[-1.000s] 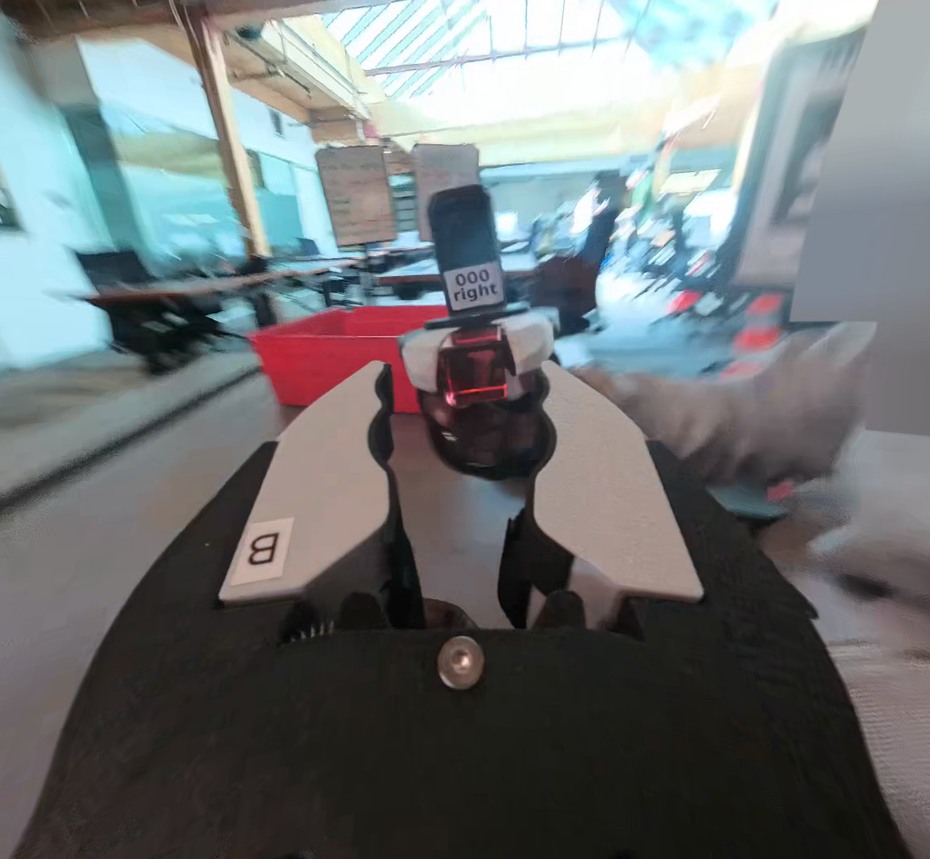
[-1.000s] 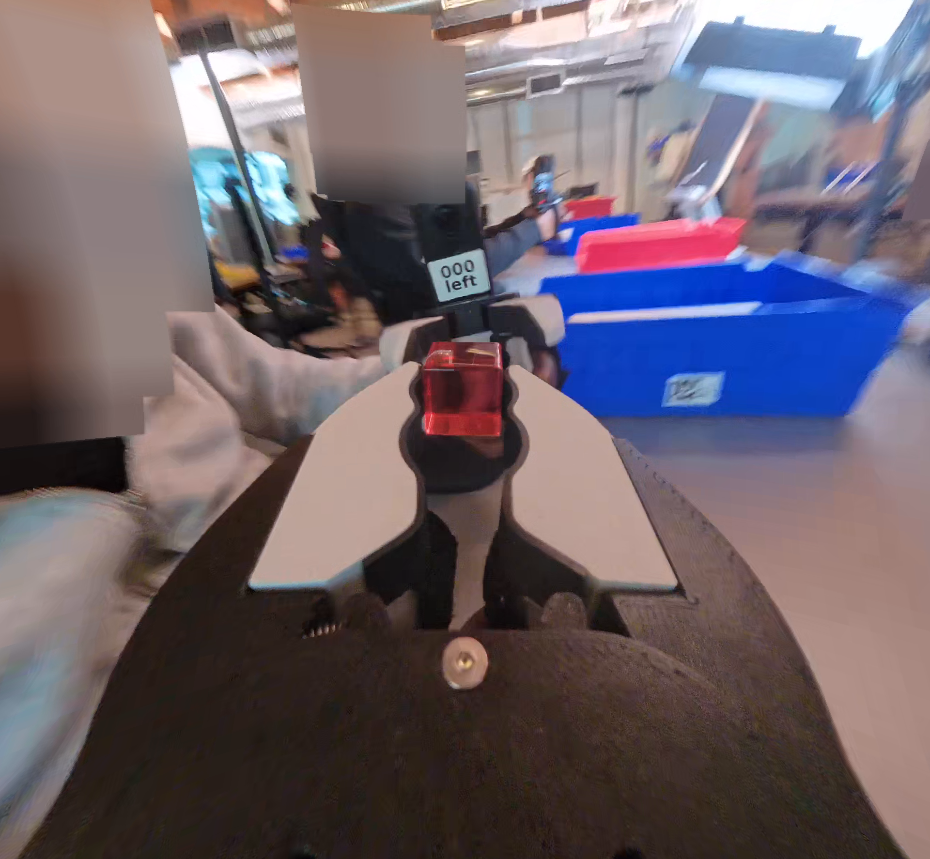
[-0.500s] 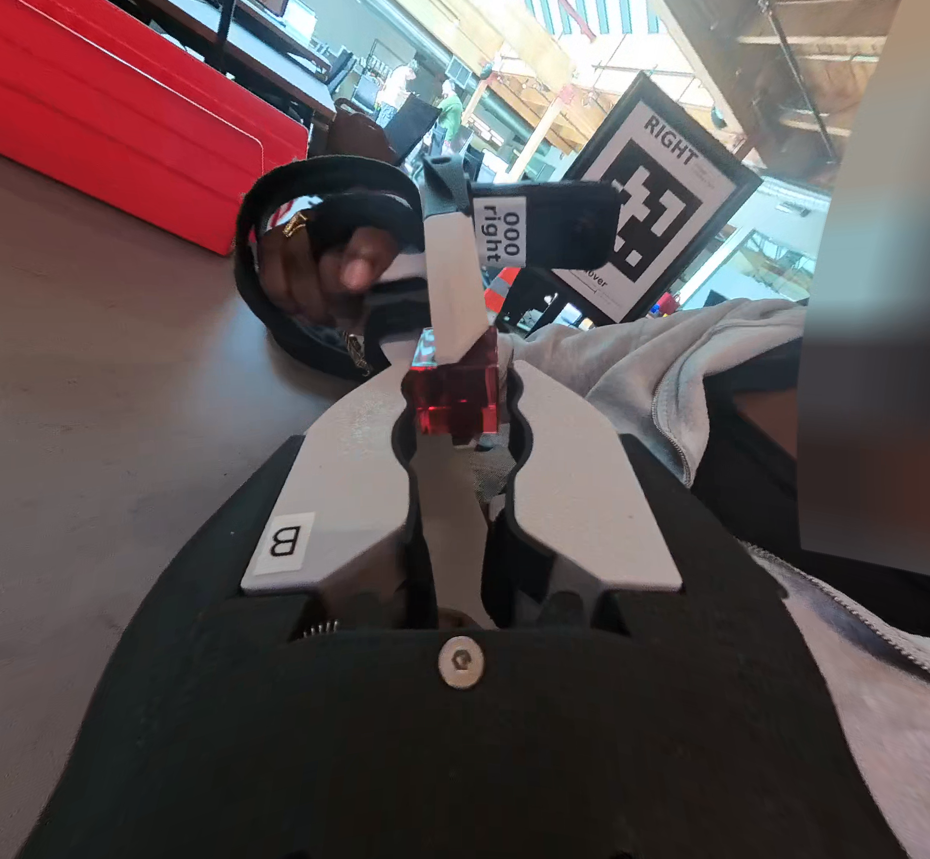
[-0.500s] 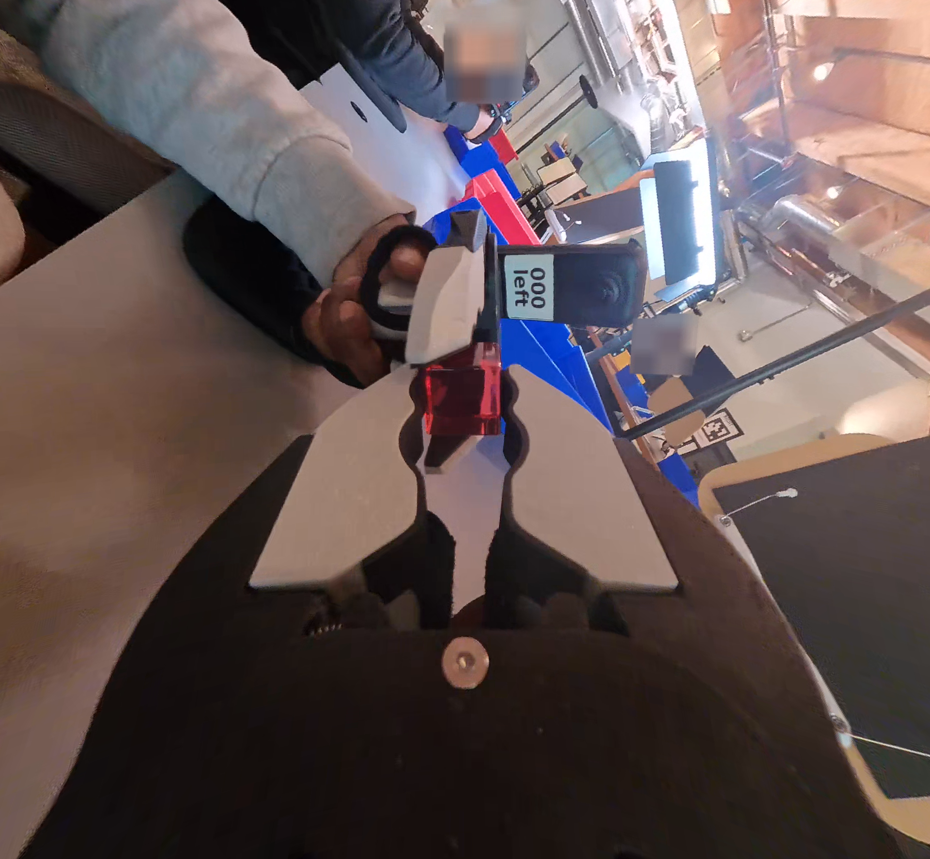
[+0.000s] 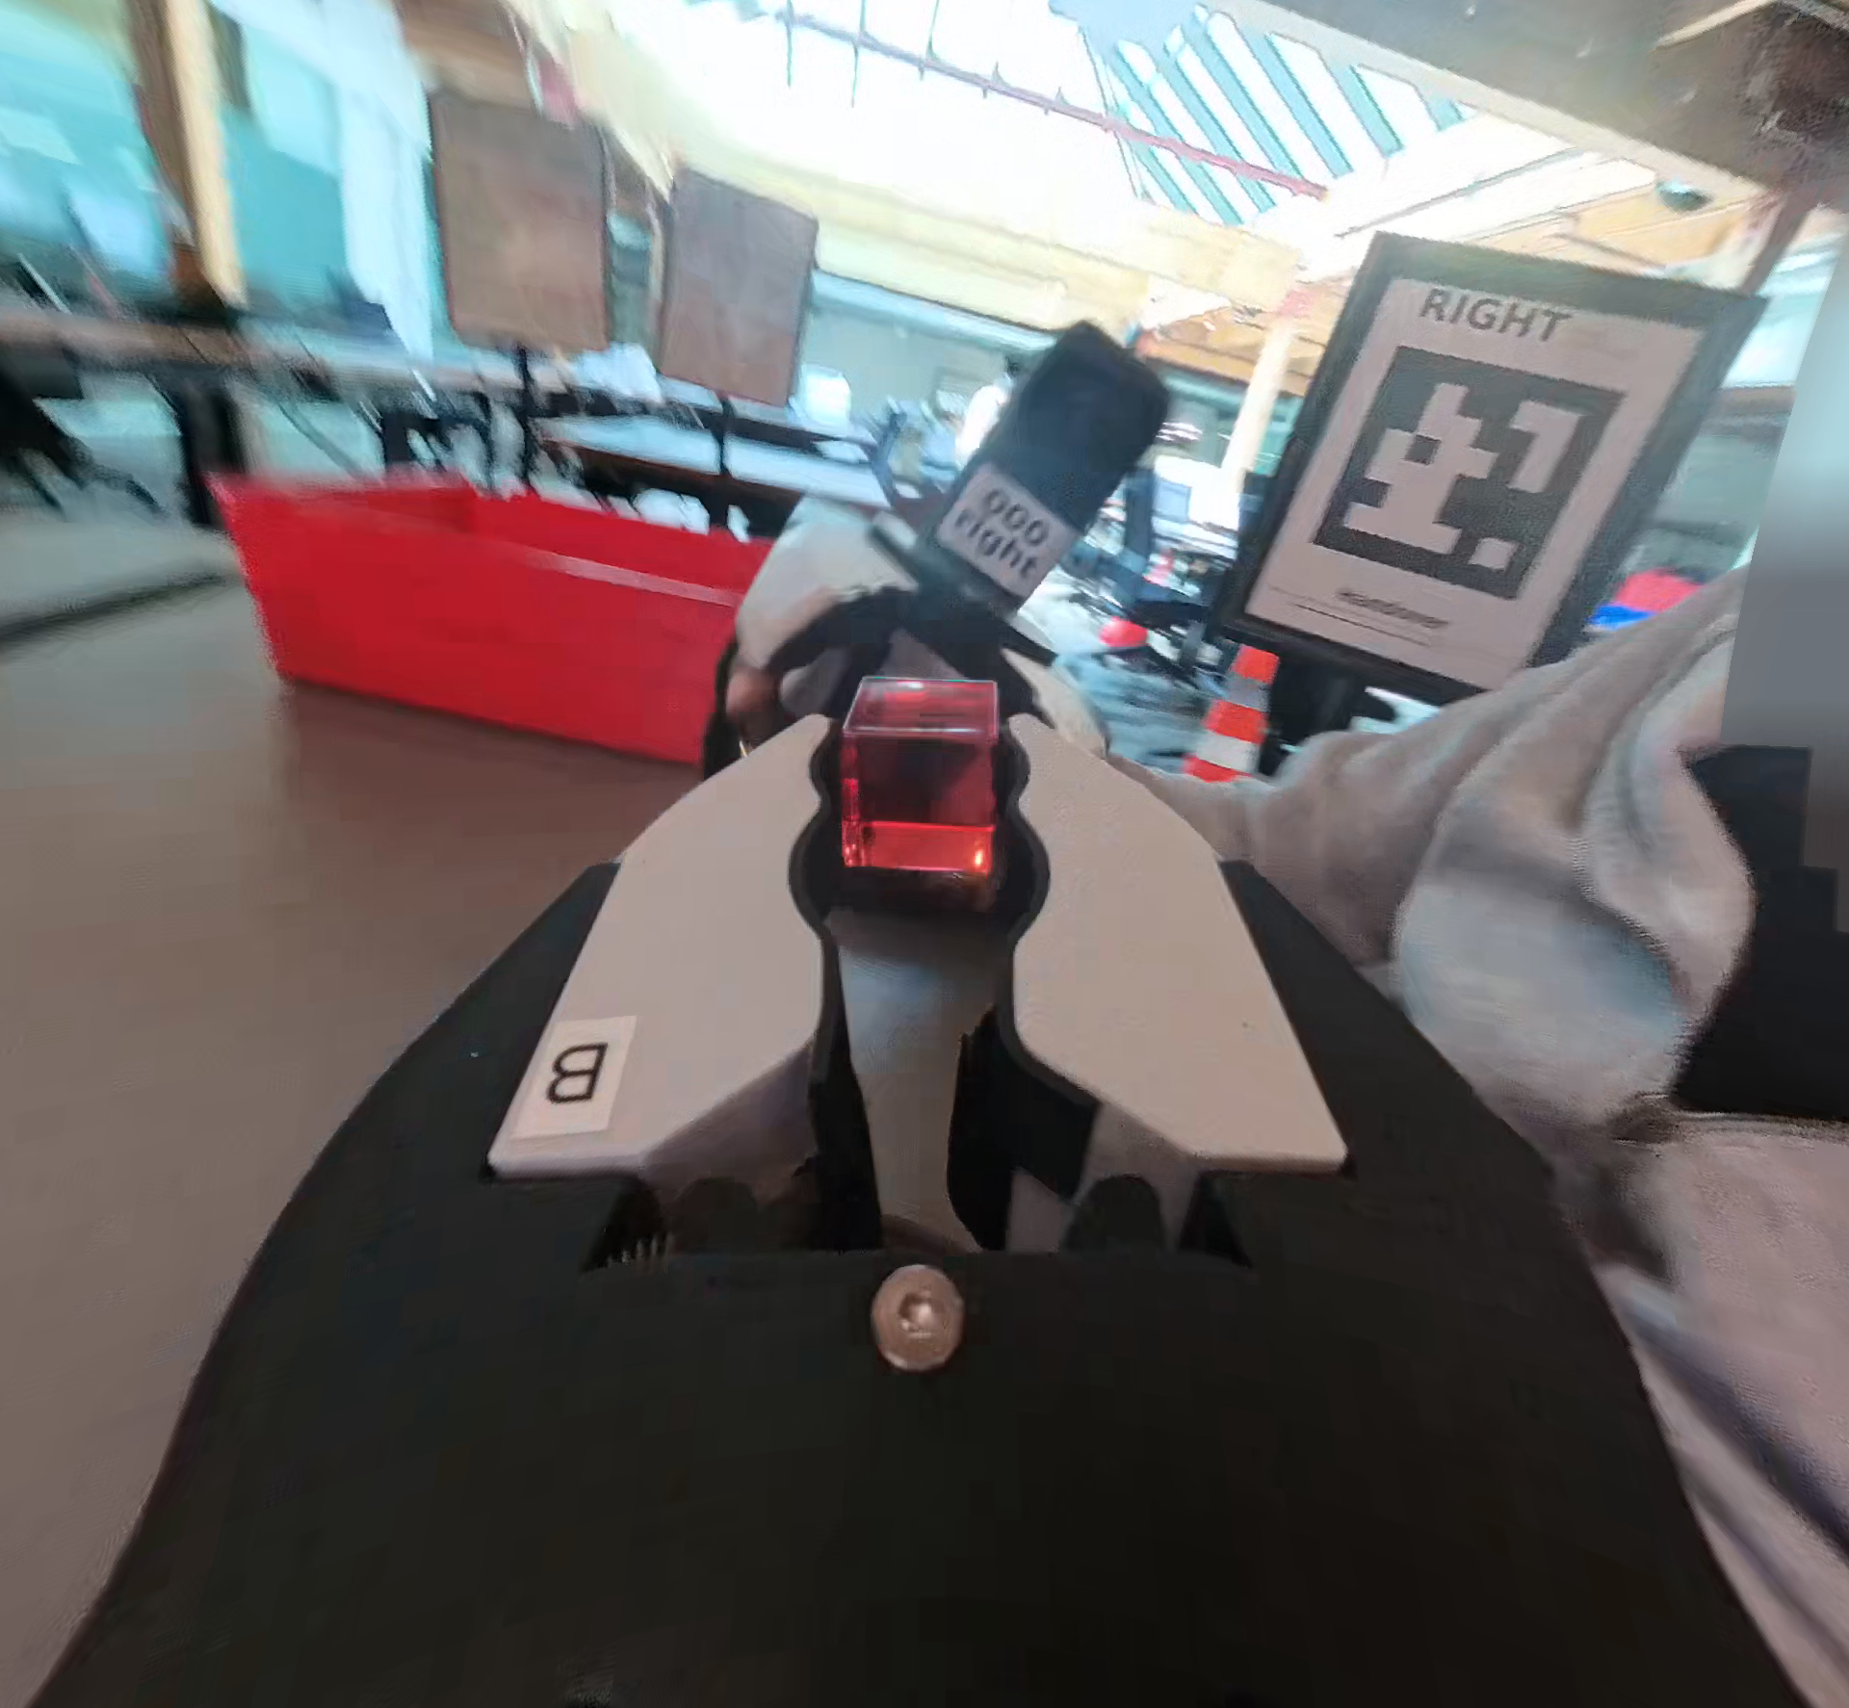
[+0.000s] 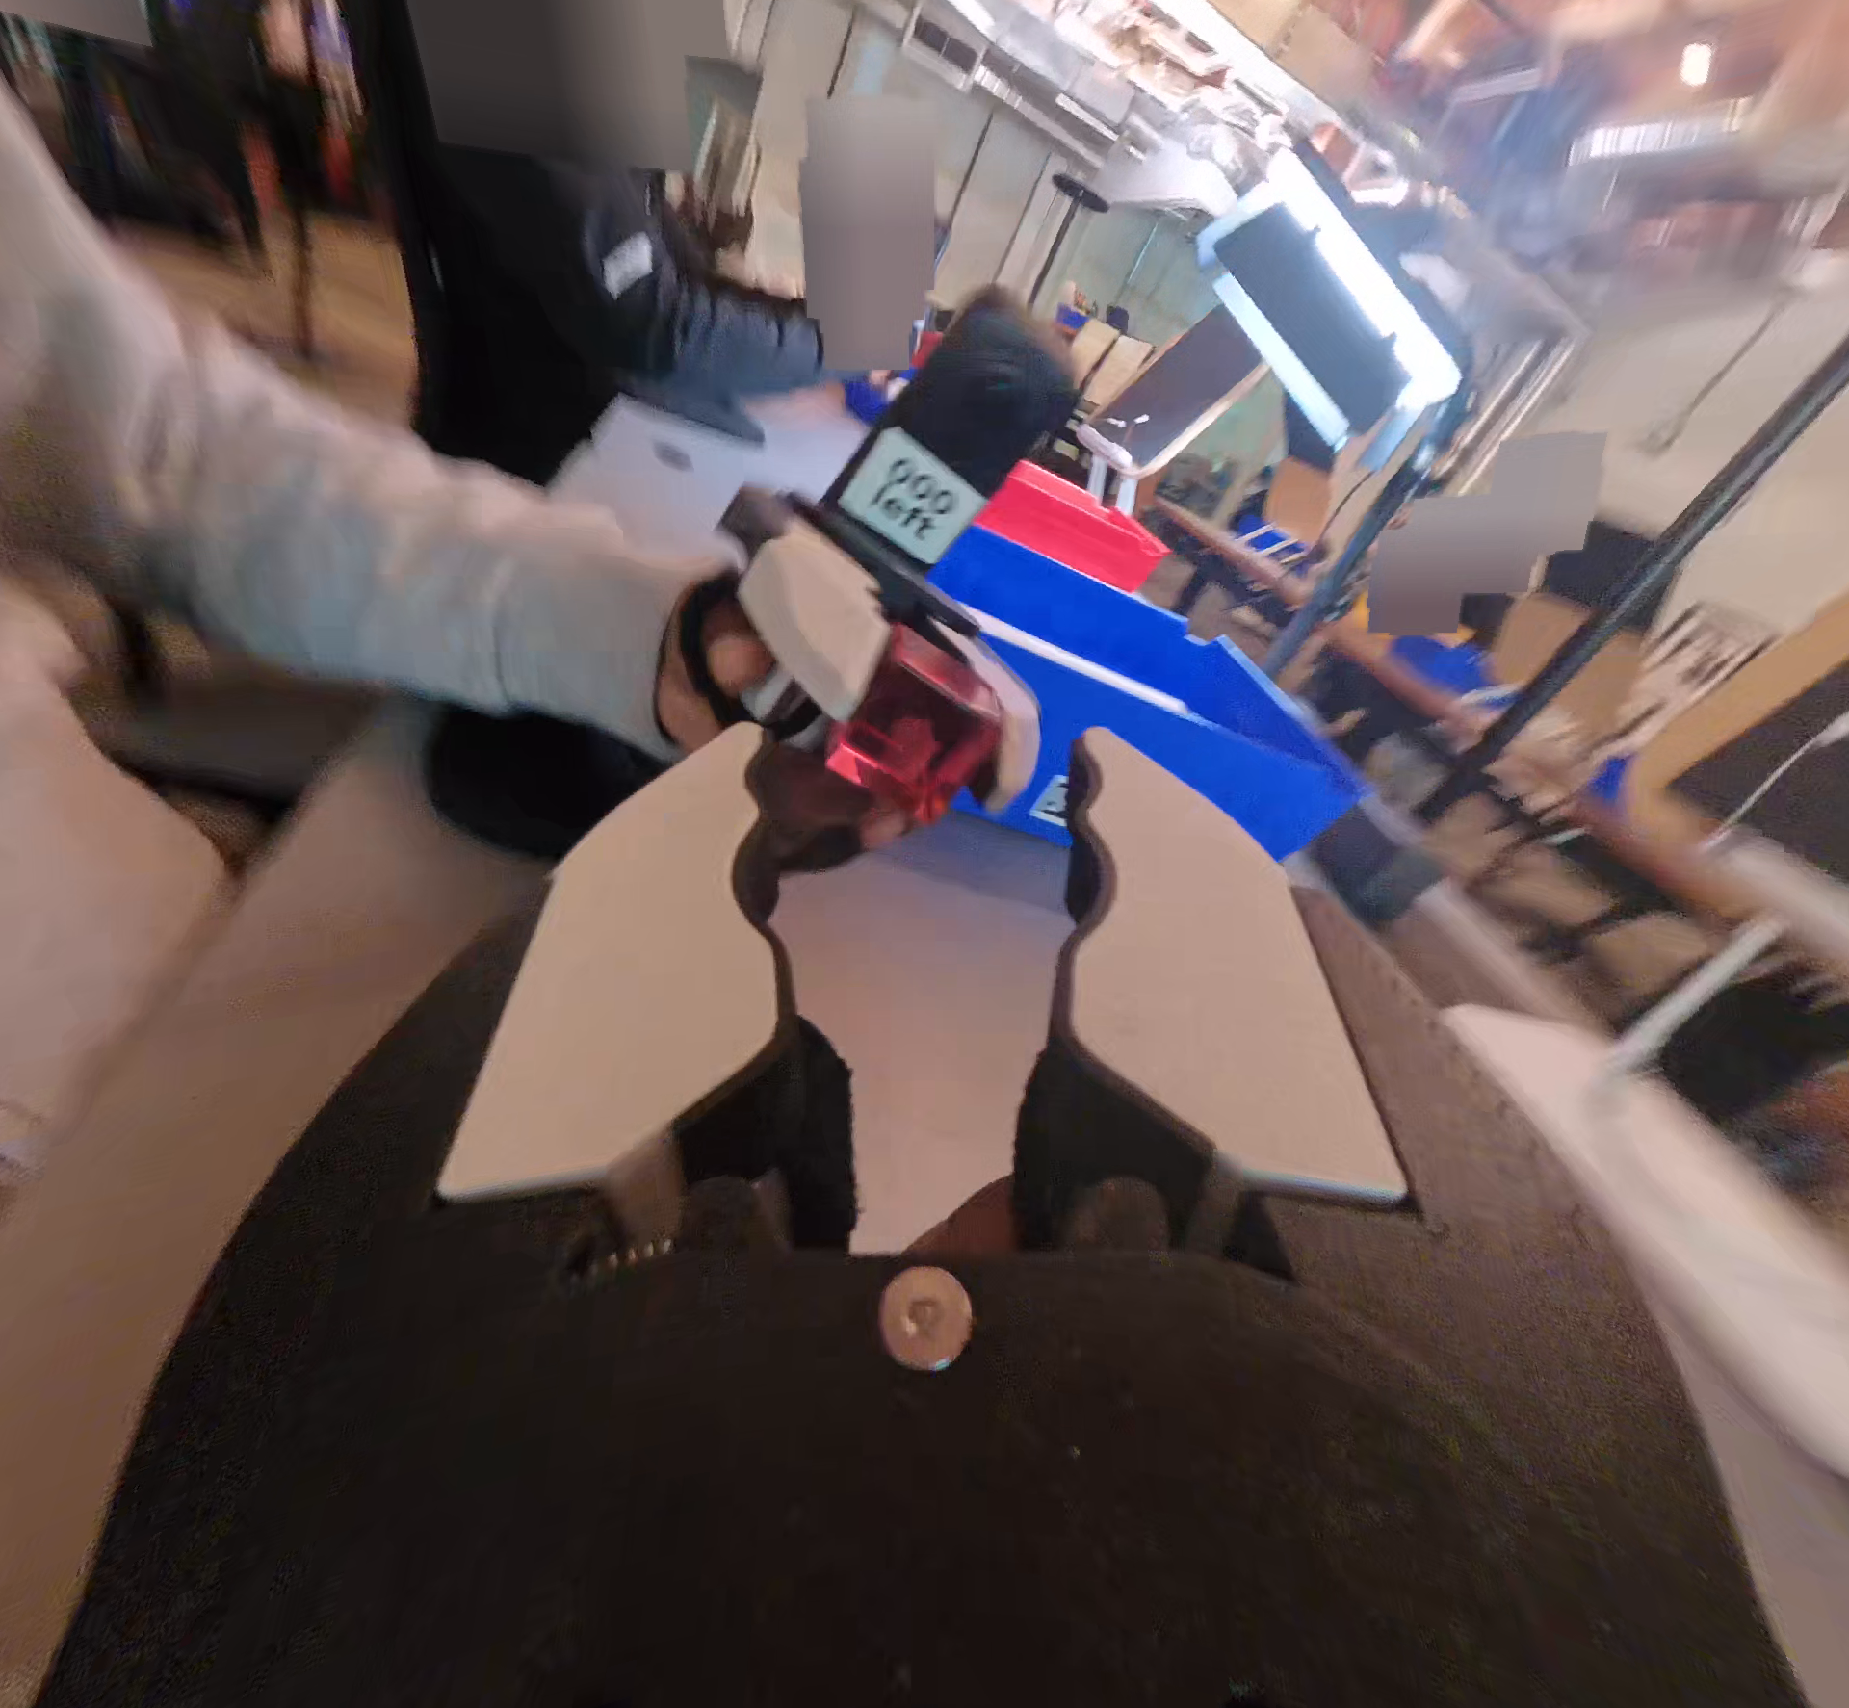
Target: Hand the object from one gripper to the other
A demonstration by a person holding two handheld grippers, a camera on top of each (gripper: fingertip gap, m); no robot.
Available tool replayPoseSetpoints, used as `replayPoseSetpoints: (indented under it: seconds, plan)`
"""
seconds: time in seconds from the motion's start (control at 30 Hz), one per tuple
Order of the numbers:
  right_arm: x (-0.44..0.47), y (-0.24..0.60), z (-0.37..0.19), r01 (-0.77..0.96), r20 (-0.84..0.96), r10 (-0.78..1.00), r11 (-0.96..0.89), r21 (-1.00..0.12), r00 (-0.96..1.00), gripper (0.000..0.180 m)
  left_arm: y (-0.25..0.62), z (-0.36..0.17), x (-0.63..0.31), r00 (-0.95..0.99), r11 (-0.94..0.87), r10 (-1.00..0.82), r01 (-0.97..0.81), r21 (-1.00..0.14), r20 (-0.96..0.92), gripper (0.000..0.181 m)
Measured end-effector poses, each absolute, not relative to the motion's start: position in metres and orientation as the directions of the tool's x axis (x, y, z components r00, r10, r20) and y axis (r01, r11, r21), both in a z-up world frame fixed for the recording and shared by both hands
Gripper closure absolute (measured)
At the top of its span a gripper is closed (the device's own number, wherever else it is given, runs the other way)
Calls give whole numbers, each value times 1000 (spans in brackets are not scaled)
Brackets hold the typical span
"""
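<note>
In the left wrist view, the left gripper is closed tight on the red cube, which sits squarely between its tips, top face up; being a cube, it has no long axis. The right gripper shows blurred just beyond it at twelve o'clock. In the right wrist view, the right gripper stands wide apart and empty, with the cube at about eleven o'clock just past its tips, tilted. Judging from this, the left has the cube now
</note>
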State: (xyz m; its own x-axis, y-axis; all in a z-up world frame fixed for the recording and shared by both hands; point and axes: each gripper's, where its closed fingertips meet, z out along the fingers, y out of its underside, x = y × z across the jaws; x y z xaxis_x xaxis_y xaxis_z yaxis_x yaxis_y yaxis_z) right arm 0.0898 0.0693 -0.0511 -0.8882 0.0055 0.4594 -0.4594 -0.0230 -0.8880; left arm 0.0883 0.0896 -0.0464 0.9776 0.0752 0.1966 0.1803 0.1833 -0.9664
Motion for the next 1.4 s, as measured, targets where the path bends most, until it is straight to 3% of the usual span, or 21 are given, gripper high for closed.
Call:
replayPoseSetpoints:
  seconds: [0.07,0.13,0.23,0.3,0.4,0.43,0.47,0.67,0.97,1.13,1.23,1.3,1.4]
  plan:
    - [78,75,-41,-151,156,-39,-101,-983,-987,116,83,-35,84,981,216,194,-39,-976,3,153]
    - [67,78,-39,231,-211,-154,-131,-964,-965,113,80,-32,83,920,155,313,-295,-943,-236,153]
    - [69,80,-40,679,-607,-417,-34,-733,-676,121,86,-38,85,798,7,372,-513,-858,-474,153]
    - [78,78,-42,766,-678,-508,53,-641,-532,126,92,-46,87,752,-75,354,-571,-818,-557,152]
    - [95,69,-54,700,-661,-485,129,-702,-573,134,98,-57,87,716,-149,325,-606,-781,-618,153]
    - [99,68,-54,673,-637,-493,133,-728,-592,148,98,-59,86,708,-166,319,-612,-773,-629,153]
    - [101,68,-55,649,-619,-491,132,-749,-614,150,99,-60,87,701,-172,316,-620,-765,-640,153]
    - [94,67,-59,585,-569,-424,106,-804,-705,151,96,-61,80,719,-162,353,-583,-796,-598,149]
    - [77,81,-38,380,-341,-285,-93,-920,-896,152,82,-37,78,884,110,384,-329,-938,-266,140]
    - [77,77,-45,317,-293,-237,-66,-946,-926,152,89,-41,82,897,92,354,-314,-945,-263,140]
    - [78,75,-47,151,-137,-164,-71,-986,-977,152,87,-40,81,938,138,323,-180,-974,-127,138]
    - [82,76,-44,-54,64,-104,-98,-994,-992,152,81,-37,74,953,206,299,-23,-978,41,137]
    - [89,76,-37,-425,423,42,-103,-899,-905,152,81,-40,75,938,254,121,286,-924,324,126]
